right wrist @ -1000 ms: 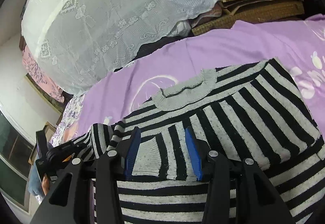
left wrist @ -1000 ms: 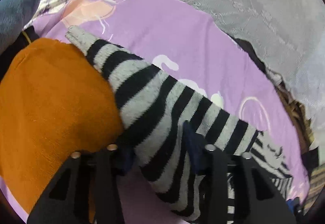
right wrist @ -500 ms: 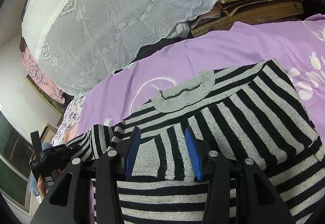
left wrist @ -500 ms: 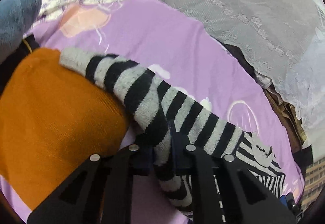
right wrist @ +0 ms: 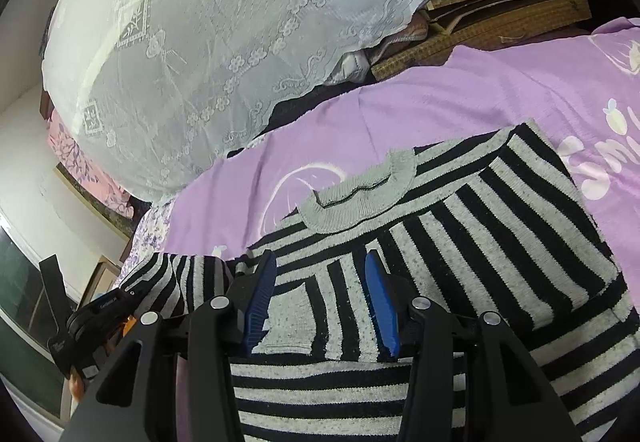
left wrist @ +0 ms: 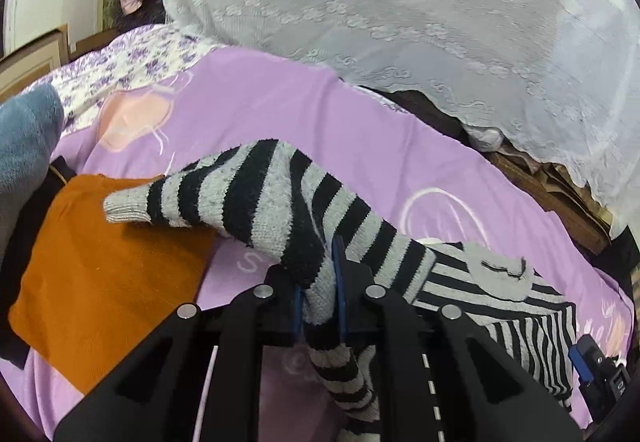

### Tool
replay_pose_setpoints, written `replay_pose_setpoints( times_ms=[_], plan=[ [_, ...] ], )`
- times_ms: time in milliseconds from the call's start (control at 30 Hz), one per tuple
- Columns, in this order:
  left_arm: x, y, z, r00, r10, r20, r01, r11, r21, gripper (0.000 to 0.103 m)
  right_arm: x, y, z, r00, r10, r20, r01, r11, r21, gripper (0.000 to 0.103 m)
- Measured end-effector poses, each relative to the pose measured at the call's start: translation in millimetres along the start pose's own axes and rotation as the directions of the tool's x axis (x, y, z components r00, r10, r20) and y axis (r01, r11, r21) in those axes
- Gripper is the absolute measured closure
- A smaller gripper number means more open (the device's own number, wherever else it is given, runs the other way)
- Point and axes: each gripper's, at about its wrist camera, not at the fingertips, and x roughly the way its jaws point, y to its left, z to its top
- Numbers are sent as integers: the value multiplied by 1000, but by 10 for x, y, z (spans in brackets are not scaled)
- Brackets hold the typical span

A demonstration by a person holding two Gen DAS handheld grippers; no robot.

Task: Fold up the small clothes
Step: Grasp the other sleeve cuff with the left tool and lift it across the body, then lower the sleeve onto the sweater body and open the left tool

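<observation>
- The striped sweater point(right wrist: 460, 242) lies face up on the purple bedsheet point(right wrist: 460, 93), its grey collar point(right wrist: 360, 197) toward the far side and its body spread flat
- The left gripper point(left wrist: 318, 302) is clamped on the sweater's left sleeve point(left wrist: 256, 197) about midway along it; the knit is bunched between the blue pads, and the cuffed end point(left wrist: 124, 205) droops out past the jaws over an orange garment point(left wrist: 100, 274) lying beside the sweater
- The right gripper point(right wrist: 320, 306) hovers over the chest of the sweater with its jaws partly apart and nothing pinched; whether the pad tips touch the knit I cannot tell. A folded sleeve with a grey cuff point(right wrist: 288, 326) lies across the chest between them
- What the next move turns on: the held sleeve's long axis runs from the shoulder, down and right in the left wrist view, out to the cuff at the upper left, so it points away from the body. To fold it, it should probably swing across toward the chest
- The left hand is the nearer one and already has the sleeve; the right seems placed to pin the body
- Risk, as I judge it: the dangling cuff may snag the orange garment
</observation>
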Motion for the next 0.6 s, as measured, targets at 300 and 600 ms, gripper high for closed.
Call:
replay_pose_setpoints(
  times_ms=[300, 600],
  plan=[
    [-153, -701, -212, 997, 46, 65, -59, 976, 209, 91, -136, -168, 137, 999, 16, 36, -18, 998, 59, 55],
    [11, -1548, -735, 1000, 16, 1, -15, 900, 436, 91, -235, -388, 253, 998, 26, 62, -34, 992, 125, 55]
  ],
)
